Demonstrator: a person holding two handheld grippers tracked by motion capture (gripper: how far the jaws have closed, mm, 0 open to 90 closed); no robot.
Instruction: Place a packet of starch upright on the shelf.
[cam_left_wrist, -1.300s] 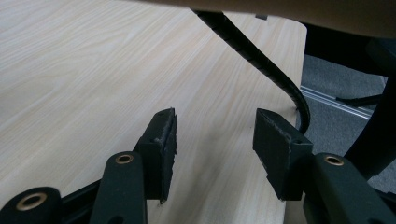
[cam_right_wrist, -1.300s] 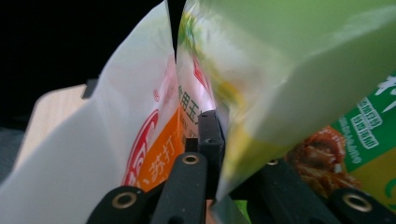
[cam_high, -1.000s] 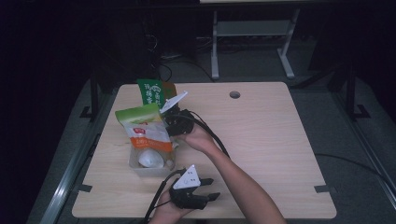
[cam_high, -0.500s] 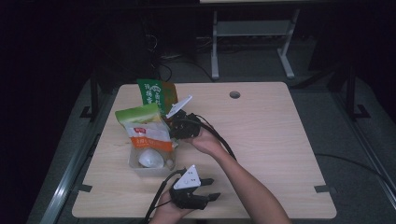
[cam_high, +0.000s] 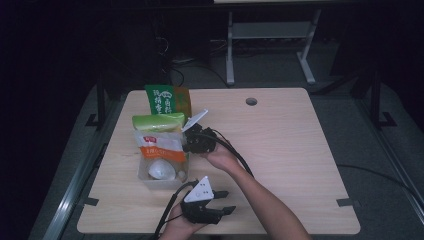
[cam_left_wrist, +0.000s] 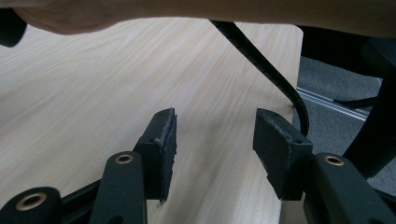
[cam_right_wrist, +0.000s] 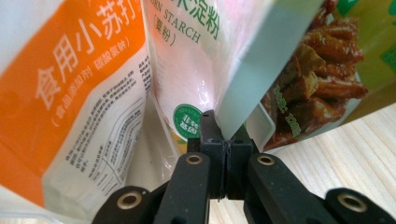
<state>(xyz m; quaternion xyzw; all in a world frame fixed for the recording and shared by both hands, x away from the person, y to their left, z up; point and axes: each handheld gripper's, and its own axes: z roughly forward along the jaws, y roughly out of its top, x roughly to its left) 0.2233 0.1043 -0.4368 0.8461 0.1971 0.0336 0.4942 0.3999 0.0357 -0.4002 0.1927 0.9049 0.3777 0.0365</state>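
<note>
Now right gripper (cam_right_wrist: 223, 161) jaws pinched — clear bin (cam_right_wrist: 243, 100) wall between

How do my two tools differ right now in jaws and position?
The right tool has its jaws pressed together on the rim of the clear bin; the left tool has its jaws apart with nothing between them. The right tool sits up against the bin of packets; the left tool rests near the table's front edge, away from the bin. Both have black jaws and a trailing cable.
</note>
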